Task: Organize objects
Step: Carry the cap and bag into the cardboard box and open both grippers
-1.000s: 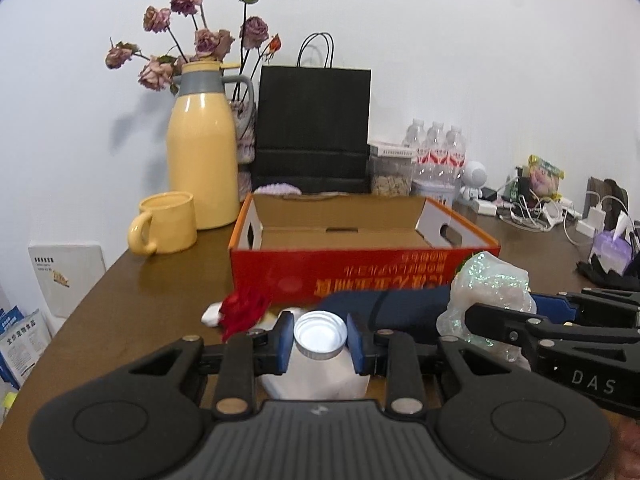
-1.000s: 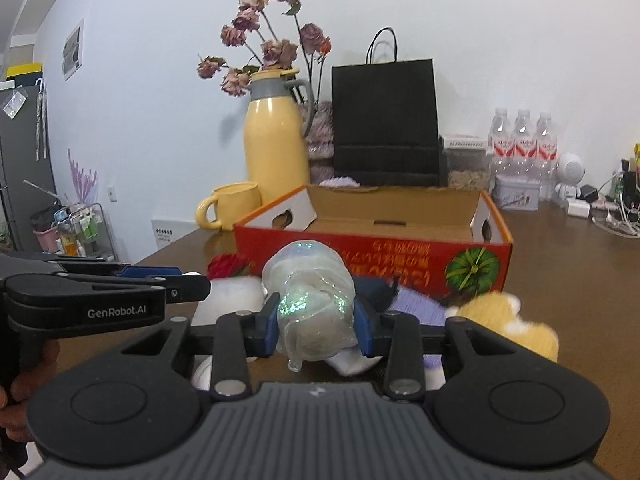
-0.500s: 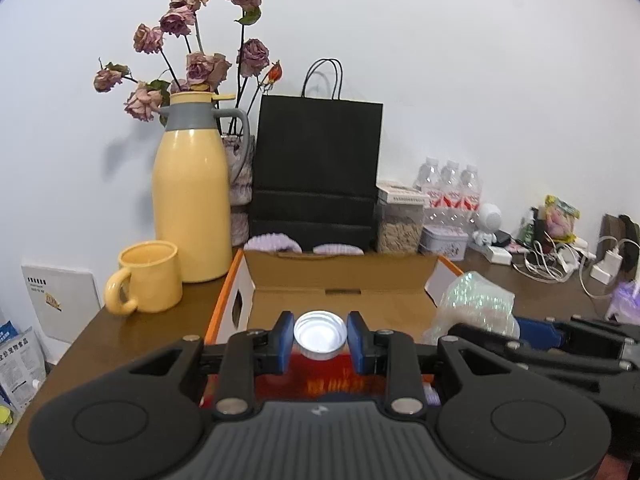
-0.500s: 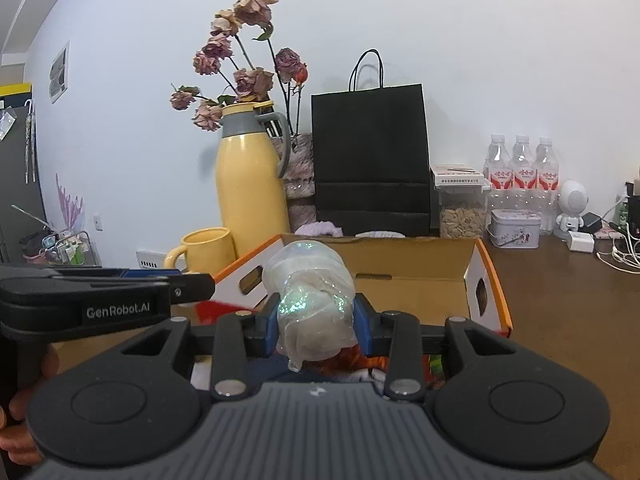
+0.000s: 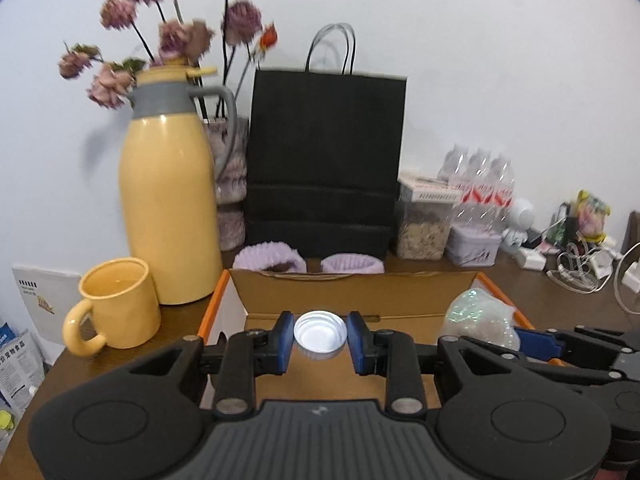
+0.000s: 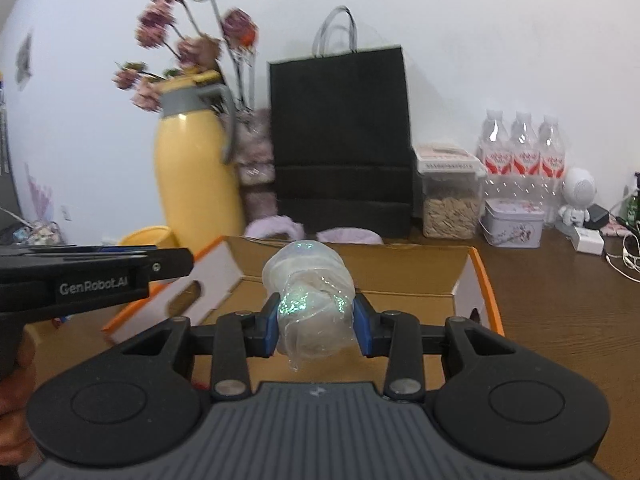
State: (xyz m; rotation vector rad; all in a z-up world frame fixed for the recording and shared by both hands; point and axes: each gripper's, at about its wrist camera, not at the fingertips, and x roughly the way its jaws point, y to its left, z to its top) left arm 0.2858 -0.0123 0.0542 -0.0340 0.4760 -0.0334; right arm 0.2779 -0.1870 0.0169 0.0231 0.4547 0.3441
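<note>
Everything here sits around the open orange-edged cardboard box (image 5: 360,292) on the brown wooden table (image 6: 560,300). Left of the box stands a yellow ceramic mug (image 5: 116,304), and just behind that a tall yellow jug with a grey collar and handle (image 5: 168,208), dried pink roses (image 5: 176,36) rising beyond it. Over the box's left half, the left gripper (image 5: 320,338) is clamped by its blue pads on a small white bottle with a ribbed screw cap (image 5: 320,334), held above the box floor. Behind the box two fluffy lilac cuffs (image 5: 270,258) lie at the foot of a black paper bag with cord handles (image 5: 324,160). Over the right half, the right gripper (image 6: 314,320) squeezes a crumpled bundle of iridescent clear film (image 6: 310,300), also held above the cardboard. Right of the box are a clear jar of grain (image 6: 450,204), a small tin (image 6: 514,224) and three water bottles (image 6: 522,152).
</note>
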